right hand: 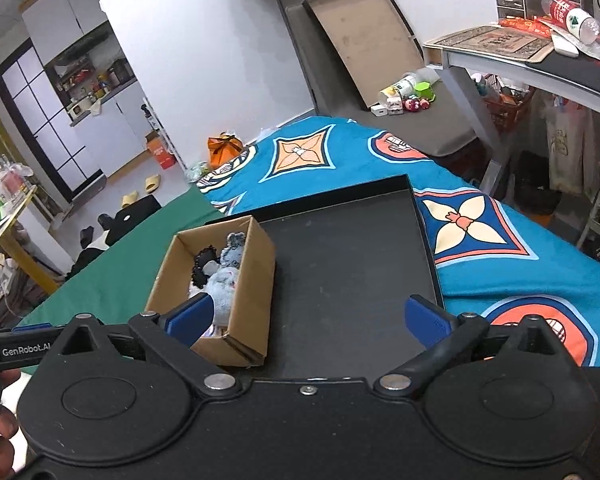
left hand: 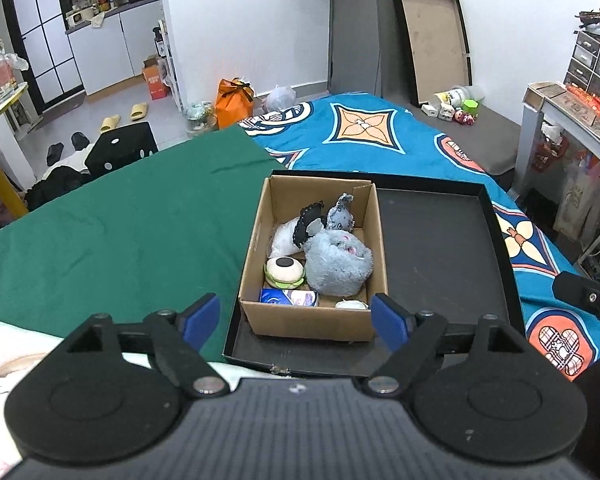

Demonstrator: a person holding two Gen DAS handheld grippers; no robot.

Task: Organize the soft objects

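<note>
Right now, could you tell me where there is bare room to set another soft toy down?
The black tray is bare to the right of the cardboard box, out to its right rim. The green cloth left of the box is also free. The box itself is crowded: the grey plush and smaller toys fill it.

Just ahead of the left gripper [left hand: 296, 316], whose matt black plastic arms carry smooth blue pads and shiny metal rivets, stands the plain brown corrugated cardboard box [left hand: 312, 322], dull and papery. Inside it lies a fuzzy grey-blue plush toy [left hand: 336, 266], deep-piled, beside a smooth cream-and-green burger-shaped soft toy [left hand: 284, 272]. The box sits in a shallow black cardboard tray [left hand: 436, 240] with a matt, faintly scuffed floor. To the gripper's left spreads a creased green cloth [left hand: 132, 232]; beyond, a printed blue cotton bedsheet [left hand: 380, 136].
</note>
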